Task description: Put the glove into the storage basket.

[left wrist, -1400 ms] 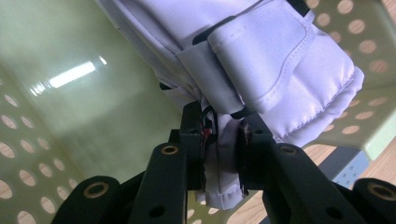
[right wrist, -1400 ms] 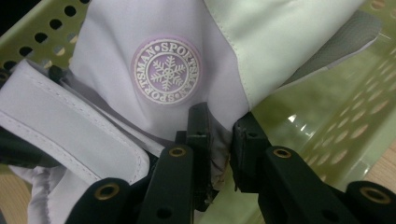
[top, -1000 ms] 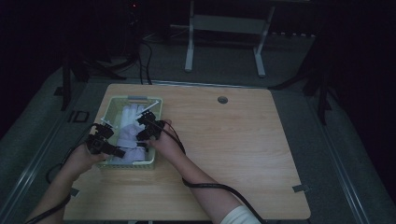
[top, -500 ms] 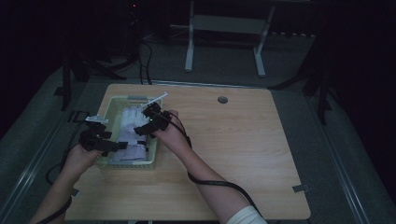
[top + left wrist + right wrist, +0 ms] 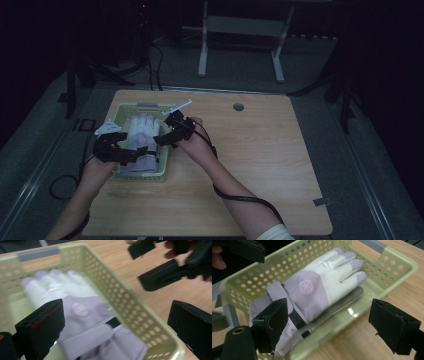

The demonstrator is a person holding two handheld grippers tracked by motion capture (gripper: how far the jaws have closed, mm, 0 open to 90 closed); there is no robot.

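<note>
High view: 1 glove, 1 basket

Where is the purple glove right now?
The glove lies flat inside the green basket at the table's left side in the high view, below both open grippers.

Both grippers are up out of the pale green perforated plastic basket, where a second ago they were down over the lilac-and-white padded glove. The left gripper now sits higher, at the basket's left side, its jaws just opened wide with nothing between them. The right gripper is raised at the basket's right rim, jaws likewise just opened and empty. The glove lies flat in the basket, uncovered.
</note>
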